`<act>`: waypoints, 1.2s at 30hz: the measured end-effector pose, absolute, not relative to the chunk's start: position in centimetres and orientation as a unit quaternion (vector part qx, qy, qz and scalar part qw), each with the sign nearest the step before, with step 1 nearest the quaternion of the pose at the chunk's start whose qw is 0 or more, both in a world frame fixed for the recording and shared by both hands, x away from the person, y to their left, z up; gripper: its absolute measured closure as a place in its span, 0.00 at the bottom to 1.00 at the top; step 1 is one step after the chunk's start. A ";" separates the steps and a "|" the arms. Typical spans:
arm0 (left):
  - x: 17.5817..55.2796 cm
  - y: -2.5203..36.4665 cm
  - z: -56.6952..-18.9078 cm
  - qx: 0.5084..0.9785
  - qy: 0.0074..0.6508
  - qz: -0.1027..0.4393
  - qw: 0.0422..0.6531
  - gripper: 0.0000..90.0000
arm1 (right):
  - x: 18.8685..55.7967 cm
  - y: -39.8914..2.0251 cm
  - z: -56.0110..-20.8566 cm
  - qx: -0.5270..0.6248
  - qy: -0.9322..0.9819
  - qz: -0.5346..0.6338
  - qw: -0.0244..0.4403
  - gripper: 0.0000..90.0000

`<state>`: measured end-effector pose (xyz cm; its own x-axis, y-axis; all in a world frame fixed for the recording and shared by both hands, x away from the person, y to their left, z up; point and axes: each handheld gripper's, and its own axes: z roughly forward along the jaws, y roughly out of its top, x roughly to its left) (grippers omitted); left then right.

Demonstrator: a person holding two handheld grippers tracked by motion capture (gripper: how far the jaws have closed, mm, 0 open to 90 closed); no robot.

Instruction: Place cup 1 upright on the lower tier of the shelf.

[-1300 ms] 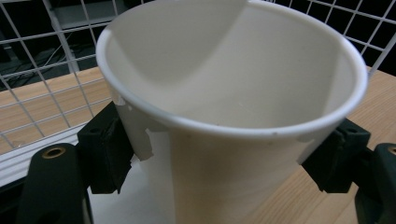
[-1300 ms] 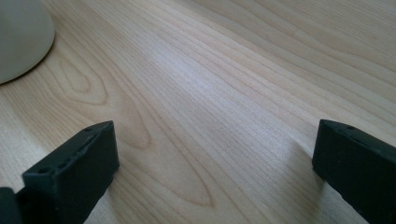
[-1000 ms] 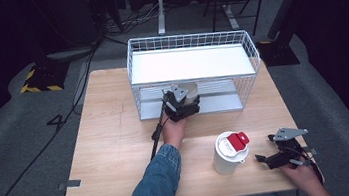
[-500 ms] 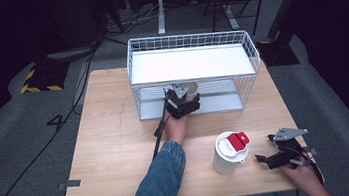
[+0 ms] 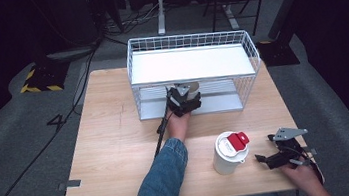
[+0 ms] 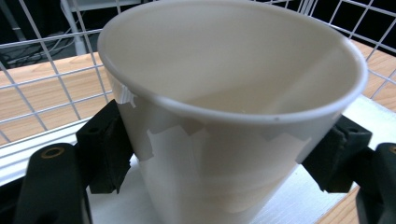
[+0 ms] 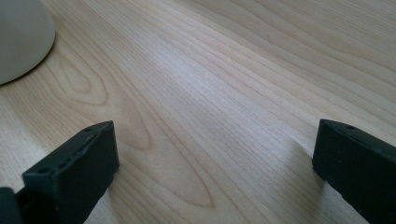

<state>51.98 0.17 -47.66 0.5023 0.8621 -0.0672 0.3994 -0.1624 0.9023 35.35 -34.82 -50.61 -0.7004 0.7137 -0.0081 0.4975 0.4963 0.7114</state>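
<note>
We see no readable writing on the white paper cup [image 6: 224, 116] that our left gripper [image 5: 184, 99] clamps inside the wire basket's [image 5: 191, 45] lower shelf, while our right gripper [image 5: 282, 152] rests wide apart on the worktop [image 5: 113, 151].

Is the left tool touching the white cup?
Touching. In the left gripper view, the left tool has its black pads pressed against both sides of the white cup, inside the wire rack.
</note>
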 end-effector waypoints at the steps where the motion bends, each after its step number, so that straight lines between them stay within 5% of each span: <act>1: 52.0 0.3 -47.7 0.724 0.437 0.240 0.476 0.22 | 35.4 -34.8 -50.6 0.356 0.851 0.354 0.153 0.01; 12: 51.9 0.8 -48.2 0.722 0.443 0.222 0.482 0.00 | 35.4 -34.8 -50.6 0.356 0.851 0.354 0.153 0.01; 36: 47.5 3.8 -45.2 0.726 0.410 0.228 0.503 0.00 | 35.4 -34.8 -50.6 0.356 0.851 0.354 0.152 0.01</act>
<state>47.46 3.76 -45.19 0.5589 0.8253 -0.0812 0.3655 -0.1573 0.9174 35.36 -34.79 -50.61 -0.7001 0.7140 -0.0074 0.4984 0.4961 0.7109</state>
